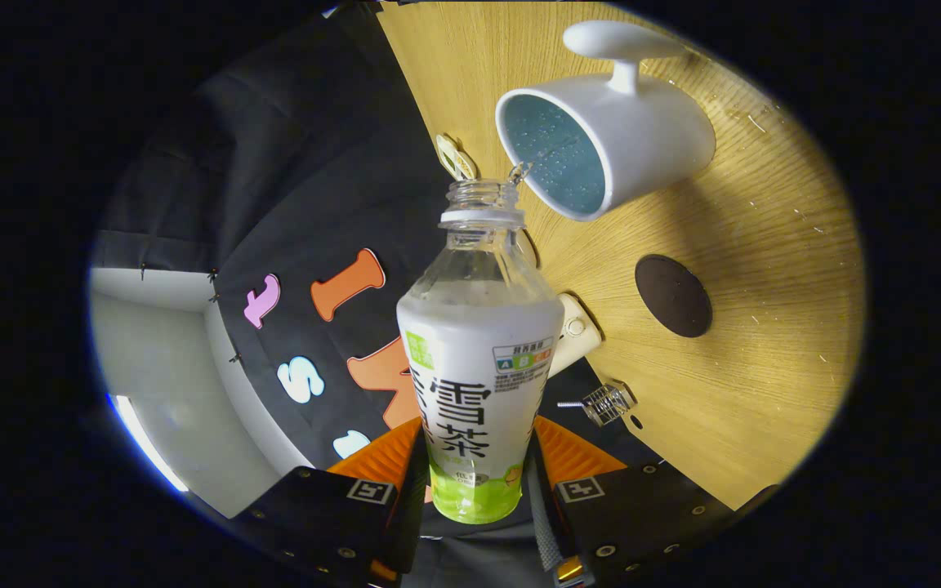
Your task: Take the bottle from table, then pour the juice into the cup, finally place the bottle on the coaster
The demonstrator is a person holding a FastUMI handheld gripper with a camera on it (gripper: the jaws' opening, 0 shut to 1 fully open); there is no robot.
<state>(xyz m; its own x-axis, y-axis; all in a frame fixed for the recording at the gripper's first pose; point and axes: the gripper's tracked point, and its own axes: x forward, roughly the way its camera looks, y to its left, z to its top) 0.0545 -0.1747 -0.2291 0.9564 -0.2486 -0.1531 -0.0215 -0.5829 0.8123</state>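
Bottle, uncapped and wrapped in a white-and-green label, is seen clamped at its lower body between the two fingers of the gripper, one finger pressed against each side. Its open neck is directed beyond the fingers toward the white cup, whose blue-lined interior is turned toward the bottle's mouth; a thin stream of liquid is visible between mouth and cup rim, and droplets are seen on the cup's inner wall. The upper part of the bottle appears clear, with the liquid level not readily judged. The cup's handle is shown on the side away from the bottle. The round dark coaster lies on the wooden table, apart from the cup and off to one side of the bottle, with bare wood around it on all sides. A pale cylindrical object is partly hidden behind the bottle's shoulder, and a small metal wire piece is seen at the table's edge, where wood meets the black cloth wall.
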